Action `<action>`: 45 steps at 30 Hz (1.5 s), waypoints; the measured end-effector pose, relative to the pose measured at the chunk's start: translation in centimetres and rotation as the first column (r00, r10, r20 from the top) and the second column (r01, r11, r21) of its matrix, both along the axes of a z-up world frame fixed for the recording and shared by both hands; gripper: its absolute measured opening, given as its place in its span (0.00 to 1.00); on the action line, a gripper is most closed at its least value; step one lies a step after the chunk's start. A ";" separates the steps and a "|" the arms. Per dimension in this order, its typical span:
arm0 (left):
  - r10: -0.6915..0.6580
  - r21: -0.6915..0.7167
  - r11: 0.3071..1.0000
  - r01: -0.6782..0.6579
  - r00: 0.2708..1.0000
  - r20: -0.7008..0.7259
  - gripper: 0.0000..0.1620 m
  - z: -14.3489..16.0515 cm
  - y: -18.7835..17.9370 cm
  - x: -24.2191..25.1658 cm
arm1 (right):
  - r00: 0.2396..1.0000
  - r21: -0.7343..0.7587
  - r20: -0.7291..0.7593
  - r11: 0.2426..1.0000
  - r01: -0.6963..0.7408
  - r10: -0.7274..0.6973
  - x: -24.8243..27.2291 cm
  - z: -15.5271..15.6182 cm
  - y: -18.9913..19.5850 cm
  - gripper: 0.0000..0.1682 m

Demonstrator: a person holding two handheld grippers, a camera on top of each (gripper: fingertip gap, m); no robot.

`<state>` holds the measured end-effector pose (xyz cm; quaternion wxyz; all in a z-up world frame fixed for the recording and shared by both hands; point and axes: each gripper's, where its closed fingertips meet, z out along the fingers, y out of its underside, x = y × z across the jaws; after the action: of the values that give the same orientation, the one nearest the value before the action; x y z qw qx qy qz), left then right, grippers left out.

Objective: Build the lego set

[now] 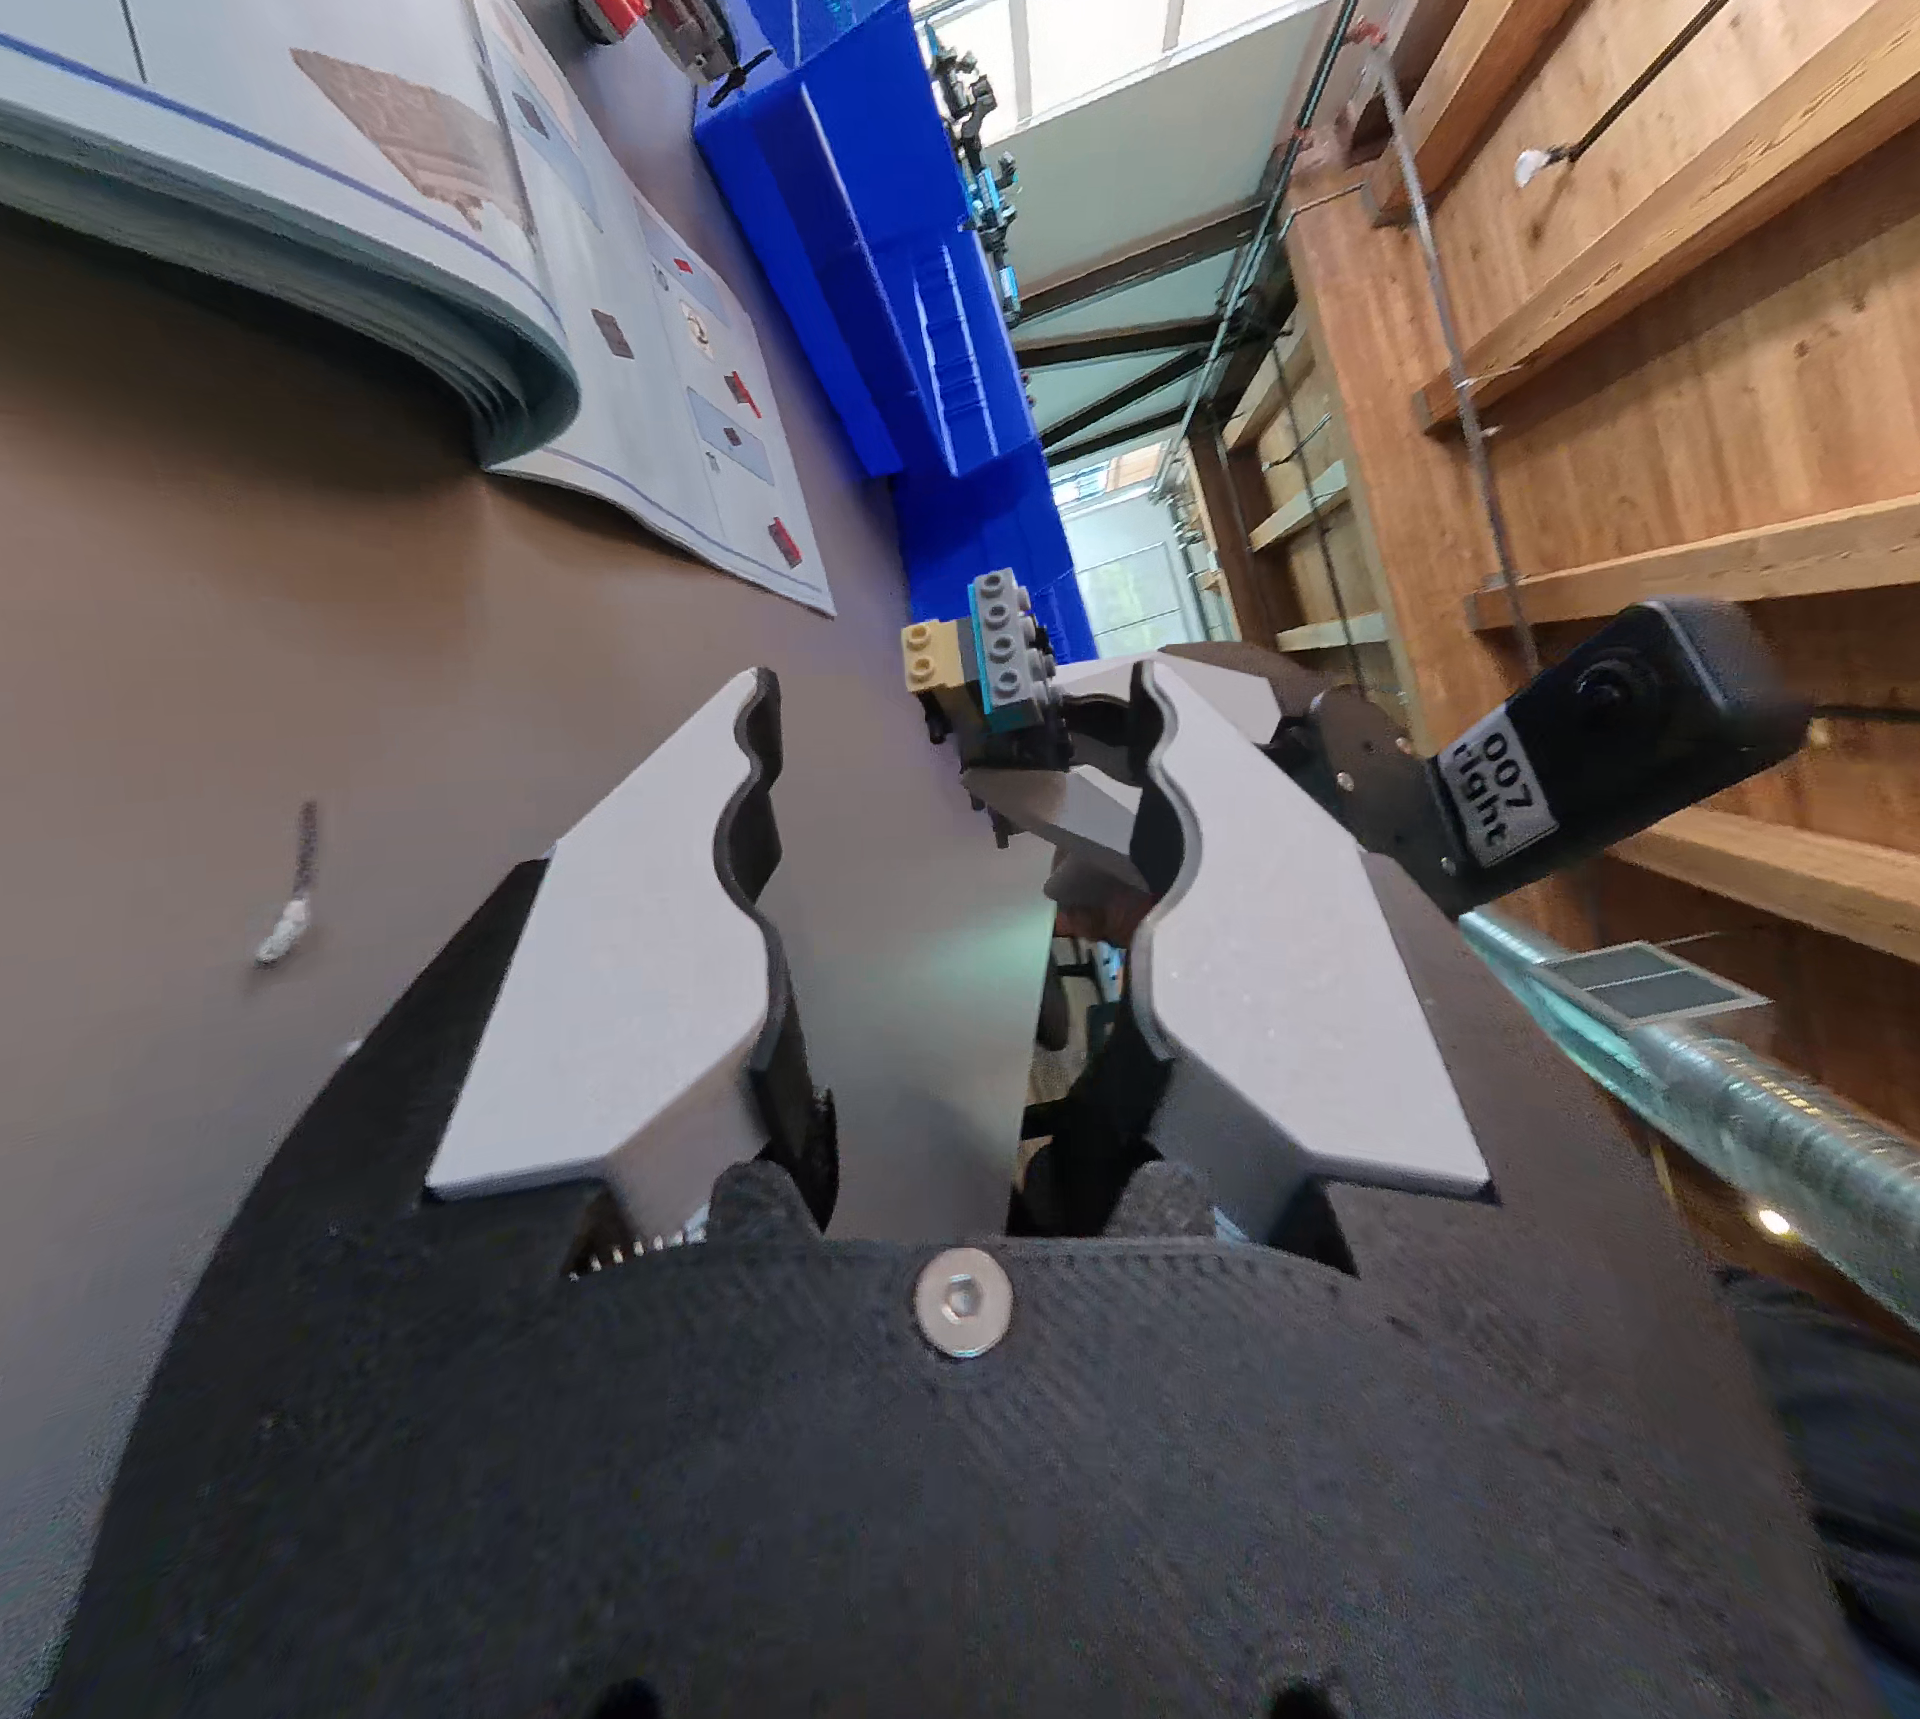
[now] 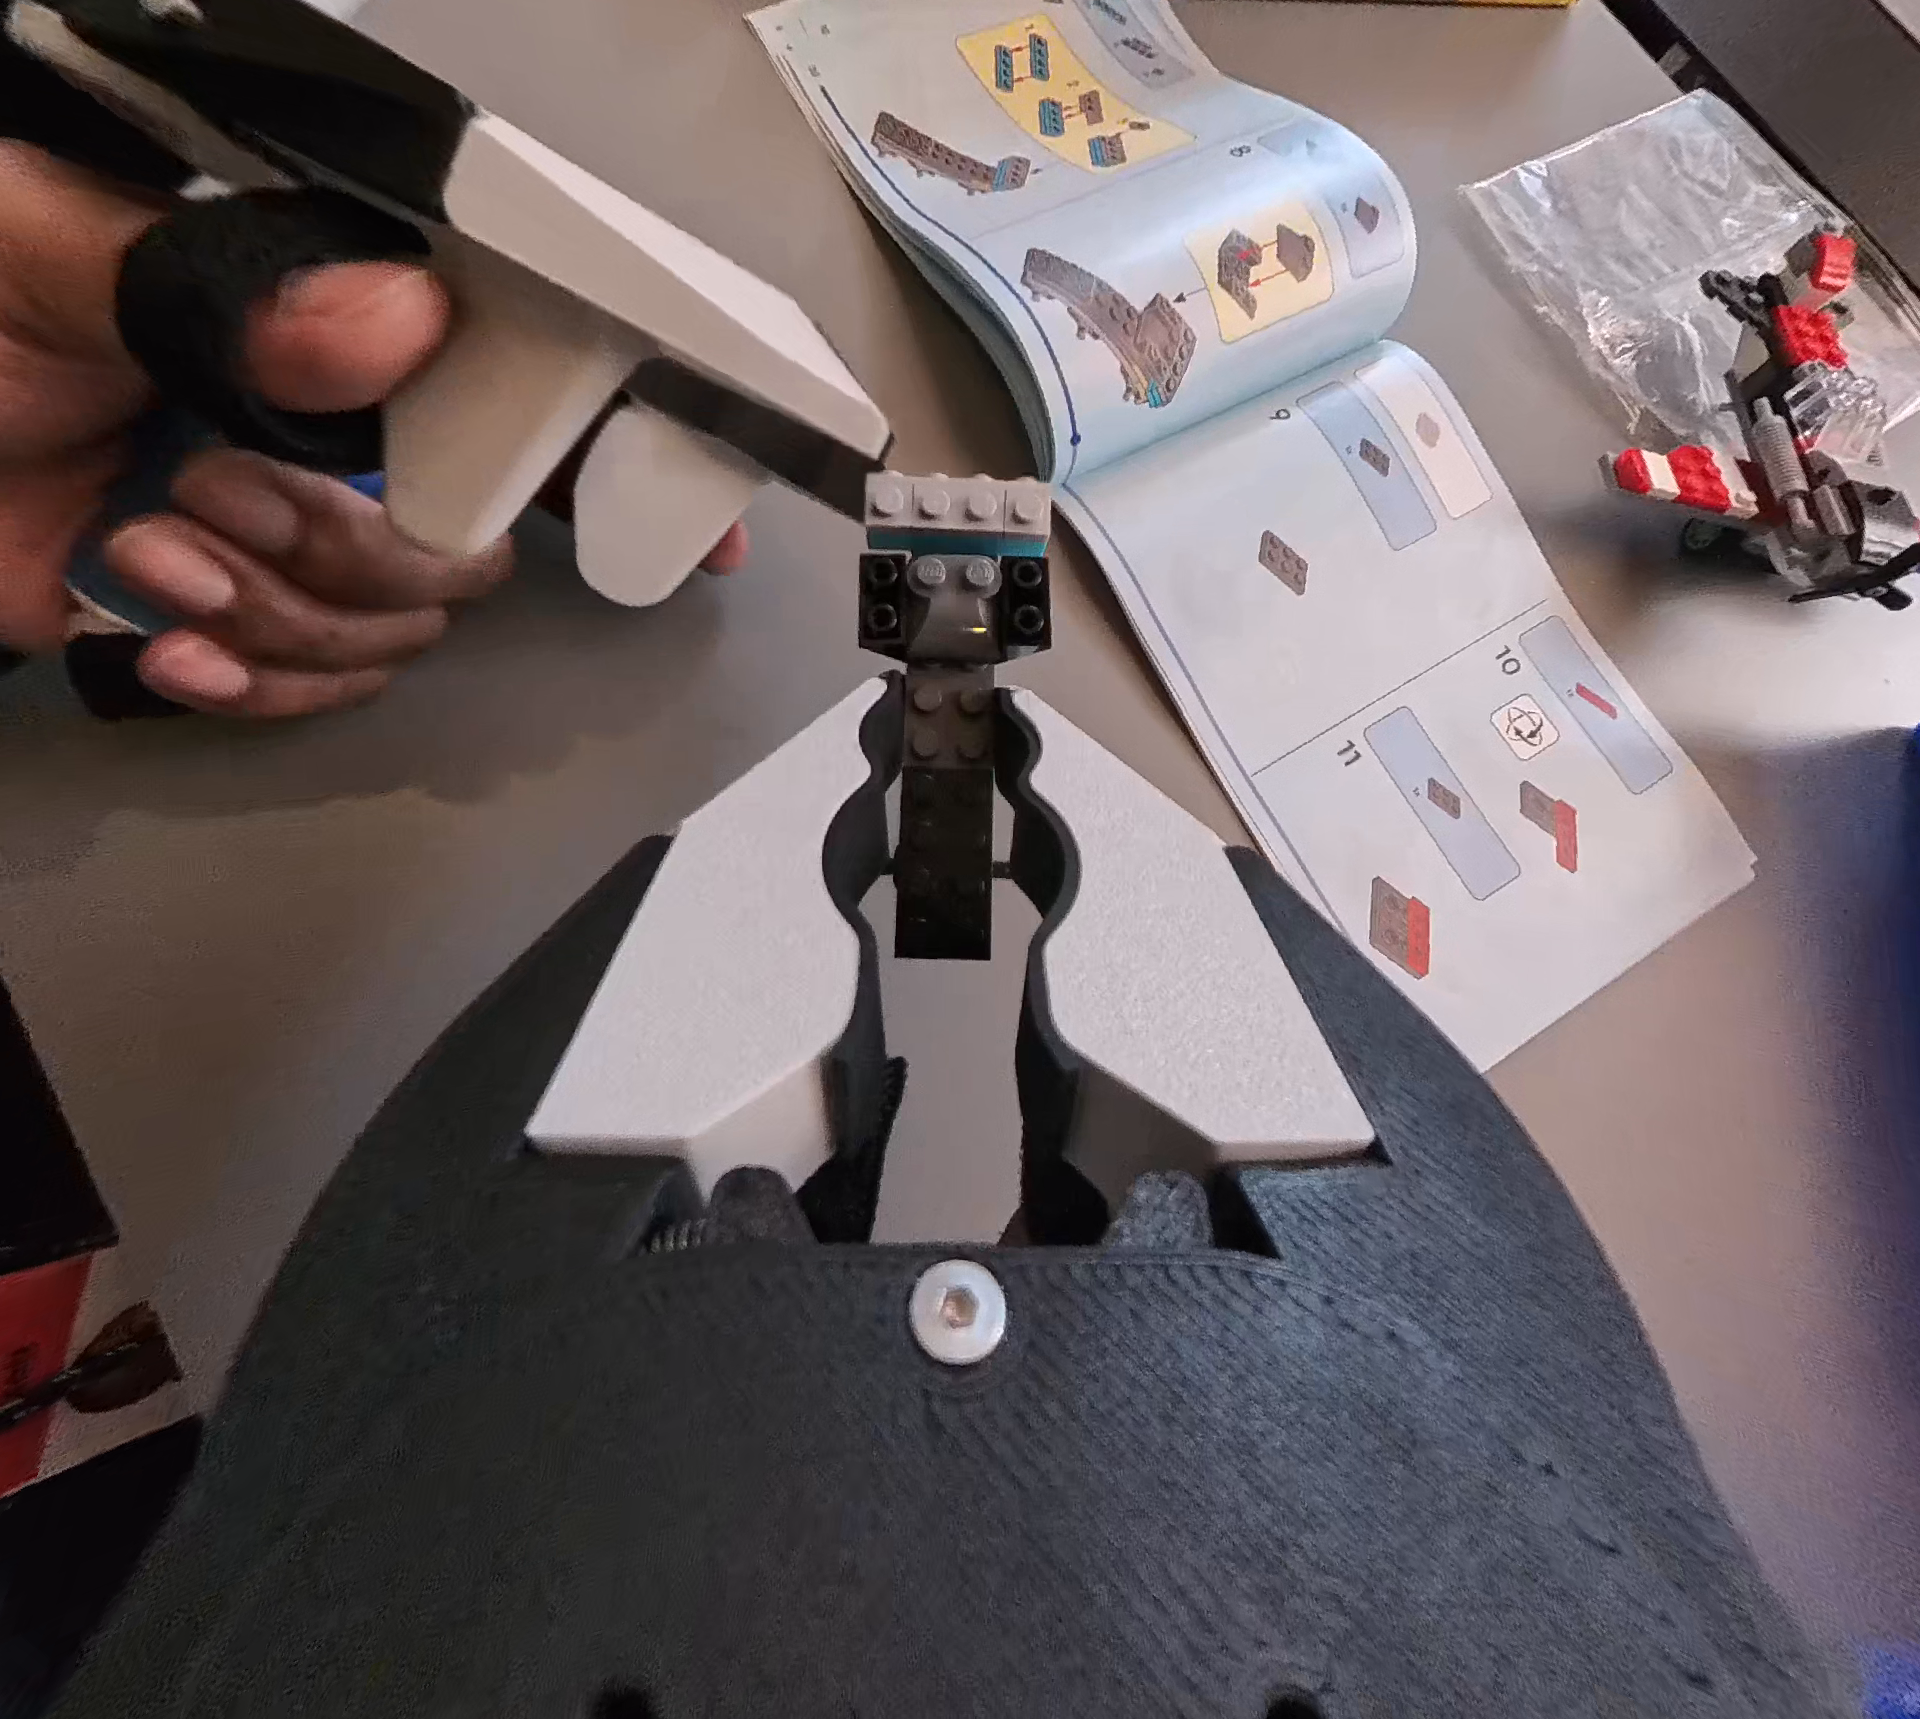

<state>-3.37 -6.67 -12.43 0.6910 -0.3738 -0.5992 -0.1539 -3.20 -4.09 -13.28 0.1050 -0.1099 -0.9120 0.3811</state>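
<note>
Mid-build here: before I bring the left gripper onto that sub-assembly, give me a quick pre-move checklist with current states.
1. Right gripper clamped on the small black, grey and teal brick sub-assembly: ok.
2. Left gripper open with nothing between its fingers: ok.
3. Left gripper's fingertip close to the light grey studded plate on top: ok; contact cannot tell.
4. Open light-blue instruction booklet lying flat and in view on the grey table: ok.
5. Finished red, white and grey brick model off to the side, apart from both grippers: ok.
</note>
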 end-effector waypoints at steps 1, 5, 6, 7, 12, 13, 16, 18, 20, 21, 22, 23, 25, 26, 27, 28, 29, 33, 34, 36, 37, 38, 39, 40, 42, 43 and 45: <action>0.002 0.025 1.000 -0.002 1.000 0.000 0.41 0.1 0.1 0.0 | 1.000 -0.007 0.003 1.000 0.001 -0.001 0.0 0.2 -0.1 0.10; -0.006 0.062 0.998 0.006 1.000 -0.006 0.41 0.5 0.4 0.0 | 1.000 -0.003 -0.007 1.000 0.006 -0.006 0.0 0.5 -0.1 0.10; -0.008 0.059 0.998 0.008 1.000 -0.007 0.41 0.5 0.5 0.0 | 1.000 0.003 -0.013 1.000 0.006 -0.005 0.0 0.6 -0.1 0.10; -0.009 0.053 0.999 0.010 1.000 -0.008 0.41 0.5 0.6 0.0 | 1.000 0.010 -0.018 1.000 0.006 -0.006 0.0 0.6 -0.1 0.10; -0.023 -0.001 1.000 0.023 1.000 -0.002 0.45 0.3 1.4 0.1 | 0.999 0.035 -0.047 0.999 0.010 -0.009 -0.1 0.8 0.0 0.09; -0.025 -0.013 1.000 0.025 1.000 -0.004 0.45 0.3 1.6 0.1 | 0.999 0.036 -0.050 0.999 0.008 -0.006 -0.1 0.8 -0.1 0.09; -0.020 -0.043 0.999 0.020 1.000 -0.005 0.45 0.4 2.0 0.1 | 0.998 0.045 -0.068 0.999 0.005 -0.001 0.0 0.9 -0.2 0.10; -0.024 -0.054 0.998 0.024 1.000 -0.003 0.45 0.3 2.3 0.2 | 0.997 0.050 -0.081 0.999 0.003 0.001 0.0 1.0 -0.2 0.10; -0.027 -0.056 0.998 0.027 1.000 0.000 0.44 0.4 2.5 0.2 | 0.995 0.058 -0.102 0.998 0.001 0.005 0.0 1.1 -0.2 0.10; -0.027 -0.056 0.998 0.027 1.000 0.001 0.44 0.4 2.6 0.2 | 0.993 0.063 -0.115 0.998 0.001 0.006 0.0 1.1 -0.2 0.10; -0.026 -0.058 0.998 0.026 1.000 0.003 0.44 0.4 2.7 0.2 | 0.992 0.070 -0.127 0.998 0.001 0.008 0.0 1.1 -0.2 0.10; -0.025 -0.060 0.998 0.025 1.000 0.003 0.43 0.4 2.7 0.2 | 0.990 0.076 -0.138 0.997 0.002 0.008 0.0 1.1 -0.1 0.10; -0.021 -0.063 0.998 0.021 1.000 0.006 0.42 0.4 2.7 0.2 | 0.988 0.085 -0.154 0.996 0.002 0.011 0.1 1.1 -0.1 0.10; -0.018 -0.065 0.998 0.019 1.000 0.007 0.41 0.4 2.8 0.2 | 0.988 0.086 -0.157 0.996 0.000 0.013 0.1 1.2 -0.2 0.10; -0.016 -0.067 0.998 0.017 1.000 0.007 0.41 0.4 2.8 0.2 | 0.987 0.084 -0.157 0.996 -0.002 0.015 0.2 1.2 -0.2 0.10; -0.014 -0.070 0.997 0.015 1.000 0.007 0.40 0.4 2.8 0.2 | 0.987 0.082 -0.158 0.997 -0.003 0.016 0.2 1.2 -0.2 0.10; -0.013 -0.073 0.997 0.013 1.000 0.008 0.39 0.4 2.8 0.2 | 0.987 0.081 -0.159 0.997 -0.003 0.016 0.2 1.3 -0.3 0.10; -0.001 -0.082 0.997 0.001 1.000 0.002 0.33 0.4 2.7 0.2 | 0.987 0.079 -0.161 0.997 -0.006 0.018 0.3 1.4 -0.3 0.10; 0.003 -0.081 0.997 -0.003 1.000 -0.001 0.32 0.5 2.7 0.1 | 0.986 0.079 -0.163 0.997 -0.006 0.018 0.3 1.4 -0.3 0.10; 0.014 -0.078 0.997 -0.015 1.000 -0.007 0.29 0.6 2.5 0.1 | 0.985 0.078 -0.169 0.997 -0.003 0.017 0.3 1.5 -0.3 0.10; 0.022 -0.079 0.997 -0.022 1.000 -0.010 0.28 0.7 2.3 0.1 | 0.985 0.076 -0.171 0.997 -0.003 0.016 0.3 1.6 -0.3 0.10; 0.029 -0.081 0.996 -0.029 1.000 -0.011 0.27 0.7 2.2 0.0 | 0.985 0.073 -0.173 0.997 -0.003 0.016 0.4 1.6 -0.4 0.10; 0.034 -0.083 0.996 -0.035 0.999 -0.013 0.27 0.7 2.1 0.0 | 0.985 0.071 -0.173 0.997 -0.004 0.016 0.4 1.6 -0.4 0.10; 0.036 -0.085 0.996 -0.037 0.999 -0.013 0.27 0.7 2.1 0.0 | 0.985 0.070 -0.172 0.998 -0.004 0.016 0.4 1.6 -0.4 0.10; 0.036 -0.084 0.996 -0.037 0.999 -0.013 0.27 0.8 2.0 0.0 | 0.985 0.069 -0.173 0.998 -0.007 0.018 0.5 1.6 -0.5 0.10; 0.035 -0.083 0.996 -0.036 0.999 -0.013 0.27 0.8 2.0 0.1 | 0.985 0.068 -0.173 0.998 -0.007 0.019 0.6 1.6 -0.5 0.10; 0.033 -0.080 0.996 -0.034 0.999 -0.013 0.27 0.8 2.1 0.1 | 0.984 0.064 -0.175 0.998 -0.008 0.019 0.6 1.6 -0.6 0.10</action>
<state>-3.29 -4.60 -11.61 0.6815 -0.3919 -0.6071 -0.1160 -2.61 -4.68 -11.71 0.1858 -0.0662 -0.9115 0.3610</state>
